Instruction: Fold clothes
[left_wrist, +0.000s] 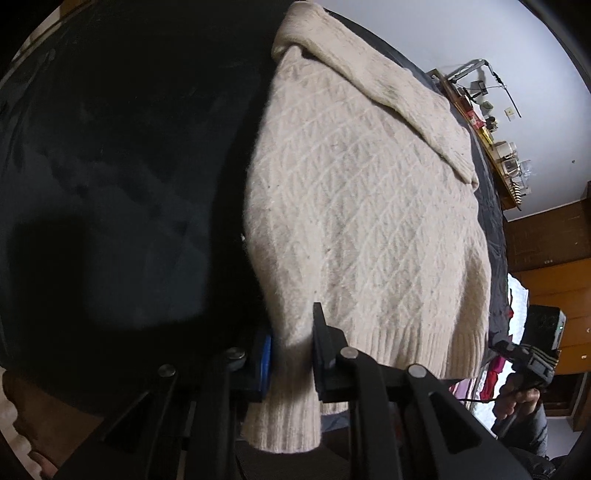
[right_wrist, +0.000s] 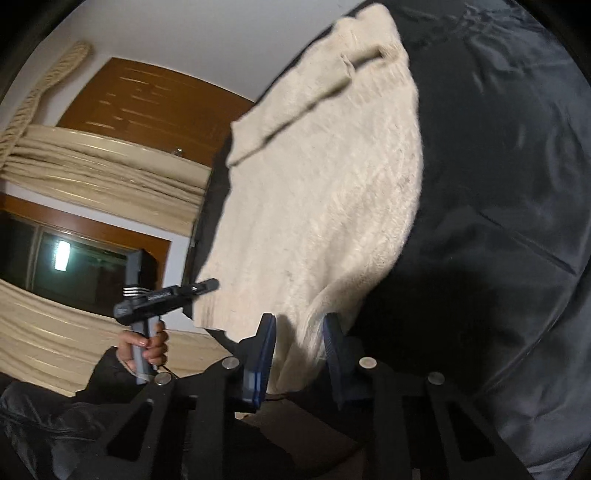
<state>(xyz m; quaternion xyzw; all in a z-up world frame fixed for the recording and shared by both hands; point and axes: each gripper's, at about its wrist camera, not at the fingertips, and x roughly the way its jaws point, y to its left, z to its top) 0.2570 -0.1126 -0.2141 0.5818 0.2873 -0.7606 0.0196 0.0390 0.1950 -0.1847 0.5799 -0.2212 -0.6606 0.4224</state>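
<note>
On my left wrist view, the left gripper (left_wrist: 291, 354) is clamped on the cream cable-knit sweater (left_wrist: 362, 206): its ribbed hem corner is pinched between the blue-padded finger (left_wrist: 264, 365) and the black one, and a ribbed cuff hangs down past the jaws toward the camera. From that pinch the sweater spreads away and to the right over the dark bedcover (left_wrist: 110, 166), with one sleeve (left_wrist: 388, 85) folded diagonally across its far side. Beyond the sweater's right edge I see a cluttered shelf (left_wrist: 495, 140) against the wall. Below it, beside the sweater's hem, a hand (left_wrist: 517, 398) holds the other gripper's handle.

On my right wrist view, left of the sweater (right_wrist: 317, 192), a hand (right_wrist: 146, 347) grips the left tool's handle, its tip reaching the hem. Behind are a curtain (right_wrist: 96, 170) and a window (right_wrist: 81, 262). The right gripper (right_wrist: 301, 354) has the sweater's other lower edge bunched between its blue pads, jaws closed on the knit. The dark bedcover (right_wrist: 498, 221) fills everything right of the sweater.
</note>
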